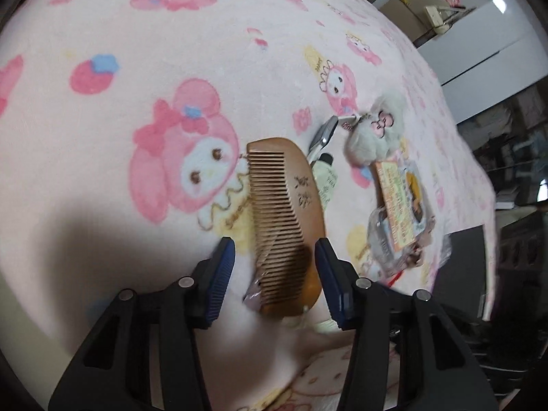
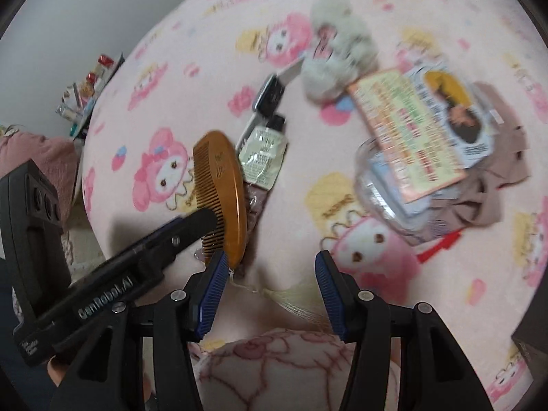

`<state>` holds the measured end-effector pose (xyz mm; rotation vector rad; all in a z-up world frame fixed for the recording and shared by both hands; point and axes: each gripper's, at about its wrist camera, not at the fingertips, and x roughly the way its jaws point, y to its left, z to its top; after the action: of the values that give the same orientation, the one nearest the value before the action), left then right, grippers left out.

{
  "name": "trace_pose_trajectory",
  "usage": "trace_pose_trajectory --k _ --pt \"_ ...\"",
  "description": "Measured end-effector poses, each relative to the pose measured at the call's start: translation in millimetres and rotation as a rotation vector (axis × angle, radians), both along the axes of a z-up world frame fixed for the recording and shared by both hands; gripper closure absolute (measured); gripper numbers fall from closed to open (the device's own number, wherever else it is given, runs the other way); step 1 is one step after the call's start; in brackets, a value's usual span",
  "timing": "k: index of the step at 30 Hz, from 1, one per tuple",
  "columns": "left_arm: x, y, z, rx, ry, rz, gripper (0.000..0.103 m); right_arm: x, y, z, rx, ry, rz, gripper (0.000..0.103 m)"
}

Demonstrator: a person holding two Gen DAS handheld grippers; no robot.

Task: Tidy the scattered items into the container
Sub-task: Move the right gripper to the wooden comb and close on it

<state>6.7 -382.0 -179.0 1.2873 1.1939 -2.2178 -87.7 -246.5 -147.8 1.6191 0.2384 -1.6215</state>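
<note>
A wooden comb (image 1: 284, 219) lies on the pink cartoon blanket (image 1: 137, 68), on top of a crinkled brown wrapper (image 2: 253, 205). My left gripper (image 1: 274, 253) hangs over the comb's near end, open, with its blue pads either side and a gap on the left. In the right wrist view one of the left gripper's black fingers (image 2: 202, 222) crosses the comb (image 2: 226, 185). My right gripper (image 2: 270, 267) is open with nothing held, over bare blanket and some pale strands (image 2: 294, 301). A clear plastic container (image 2: 376, 188) lies to its right under a printed card packet (image 2: 411, 130).
Beyond the comb lie a pale cream tube (image 2: 263, 157), a small black-and-silver gadget (image 2: 270, 92) and a fluffy white charm (image 2: 339, 65). A brown cloth (image 2: 496, 185) sits behind the container. A pink-lined soft thing (image 2: 274, 370) is below the right gripper. The bed edge drops off at left.
</note>
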Motion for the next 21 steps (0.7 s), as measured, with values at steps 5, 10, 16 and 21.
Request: trace_pose_trajectory --k 5,10,16,21 --pt "-14 4 -5 0.065 0.043 -0.044 0.046 2 -16 -8 0.053 -0.027 0.085 0.054" --pt "-27 5 -18 0.055 -0.017 -0.021 0.054 2 -33 -17 0.110 -0.028 0.142 0.054" --pt "-28 15 -4 0.047 0.010 -0.012 0.061 6 -18 -3 -0.007 0.033 0.077 0.071" --pt "-33 32 20 0.074 0.077 -0.059 0.084 7 -3 8 -0.102 0.050 0.012 0.078"
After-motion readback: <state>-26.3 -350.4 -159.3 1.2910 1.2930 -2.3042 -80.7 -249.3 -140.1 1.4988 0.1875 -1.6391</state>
